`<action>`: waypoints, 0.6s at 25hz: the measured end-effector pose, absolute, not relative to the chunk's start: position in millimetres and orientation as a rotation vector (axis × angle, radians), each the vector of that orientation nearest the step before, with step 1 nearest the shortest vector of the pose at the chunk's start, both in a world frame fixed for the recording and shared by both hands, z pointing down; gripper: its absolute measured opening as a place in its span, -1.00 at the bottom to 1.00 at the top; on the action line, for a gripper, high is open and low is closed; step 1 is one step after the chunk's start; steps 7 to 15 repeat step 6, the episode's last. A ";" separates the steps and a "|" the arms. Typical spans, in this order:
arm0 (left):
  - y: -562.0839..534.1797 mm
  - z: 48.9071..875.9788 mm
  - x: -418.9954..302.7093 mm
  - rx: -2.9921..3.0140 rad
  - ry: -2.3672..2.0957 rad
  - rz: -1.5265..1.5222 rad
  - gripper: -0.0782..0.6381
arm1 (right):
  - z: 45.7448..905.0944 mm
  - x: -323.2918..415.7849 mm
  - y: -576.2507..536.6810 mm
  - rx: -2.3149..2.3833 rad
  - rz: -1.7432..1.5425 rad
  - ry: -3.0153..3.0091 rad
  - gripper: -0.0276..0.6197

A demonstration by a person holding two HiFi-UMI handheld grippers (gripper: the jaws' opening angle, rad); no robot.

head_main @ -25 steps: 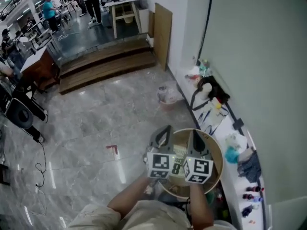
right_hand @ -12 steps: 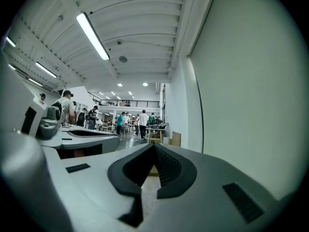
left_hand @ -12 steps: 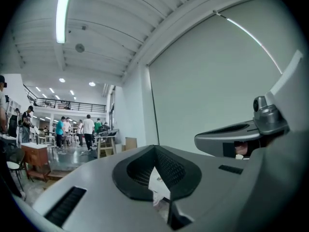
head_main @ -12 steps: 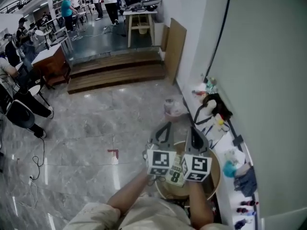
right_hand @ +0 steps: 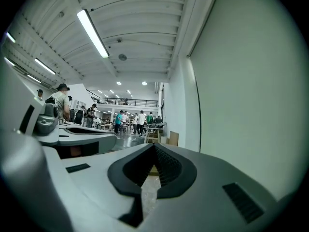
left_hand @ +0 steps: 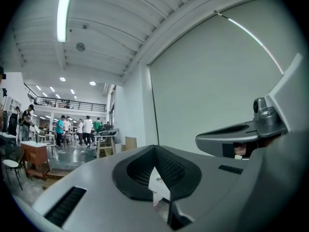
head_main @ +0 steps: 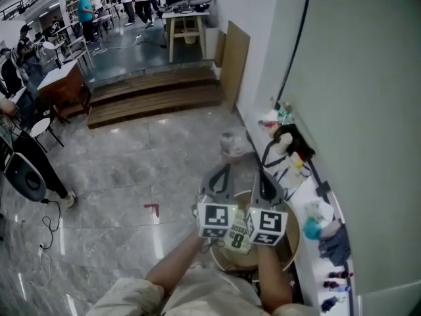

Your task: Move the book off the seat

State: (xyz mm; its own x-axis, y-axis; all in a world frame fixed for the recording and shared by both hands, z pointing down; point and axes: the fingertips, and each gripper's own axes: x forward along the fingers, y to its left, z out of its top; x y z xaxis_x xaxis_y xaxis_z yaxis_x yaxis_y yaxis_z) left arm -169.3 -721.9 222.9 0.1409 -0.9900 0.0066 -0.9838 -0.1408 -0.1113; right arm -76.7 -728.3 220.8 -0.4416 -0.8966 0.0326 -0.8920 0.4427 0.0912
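Scene: We look down on a person's two arms, each holding a gripper level above a round wooden seat beside a pale wall.

Book: A thin paper book with a green and white cover hangs between the two grippers. It is directly over the seat and, we judge, just clear of it.

Left gripper: The left gripper has its jaws pressed together on a white printed edge of the book.

Right gripper: The right gripper is also closed. A pale strip shows in the seam, which we take to be the book's other edge.

Handling: We judge the book light and floppy, with pages that could tear or slip. It is best held by both side edges at once, so it cannot sag or swing.

Position: The book sits under and between the two gripper bodies, close to their marker cubes and behind the jaw tips.
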 end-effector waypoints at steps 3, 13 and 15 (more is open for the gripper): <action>-722.9 224.6 -166.5 -2.316 2.002 -0.121 -0.77 | 221.8 -75.0 -729.4 1.614 -0.096 -2.602 -0.90; -723.9 225.1 -164.4 -2.320 2.002 -0.122 -0.77 | 223.2 -74.4 -731.2 1.606 -0.093 -2.601 -0.90; -723.9 225.1 -164.4 -2.320 2.002 -0.122 -0.77 | 223.2 -74.4 -731.2 1.606 -0.093 -2.601 -0.90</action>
